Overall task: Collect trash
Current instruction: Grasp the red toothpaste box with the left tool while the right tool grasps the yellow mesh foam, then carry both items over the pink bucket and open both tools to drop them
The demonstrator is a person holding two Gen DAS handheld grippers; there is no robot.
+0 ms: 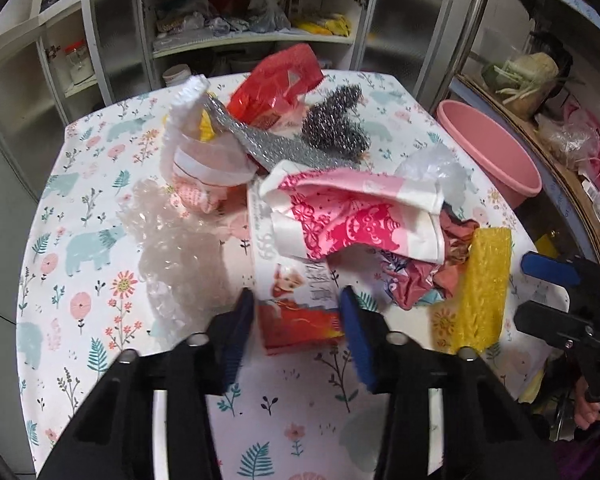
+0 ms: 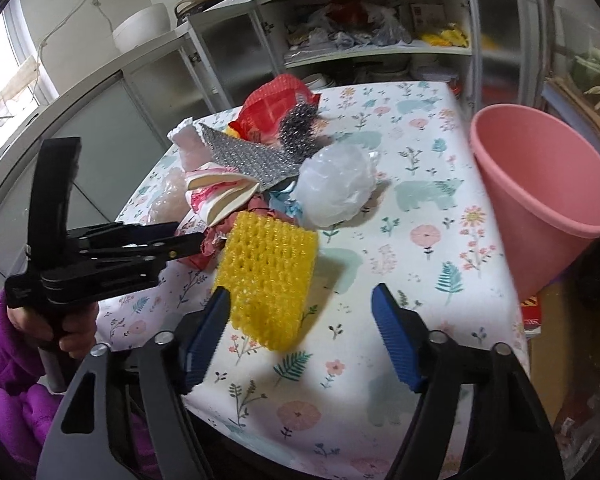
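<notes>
both jaws gape apart: left gripper (image 1: 296, 312) over a red-and-white packet (image 1: 296, 296), right gripper (image 2: 300, 320) by yellow foam net (image 2: 266, 276).

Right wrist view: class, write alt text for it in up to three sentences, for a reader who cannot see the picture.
The right gripper, jaws open, points at a yellow foam net lying on a floral tablecloth. Behind it sits a pile of wrappers and plastic bags; a pink bucket stands to the right. At left, a hand in a purple sleeve holds the left gripper.
</notes>
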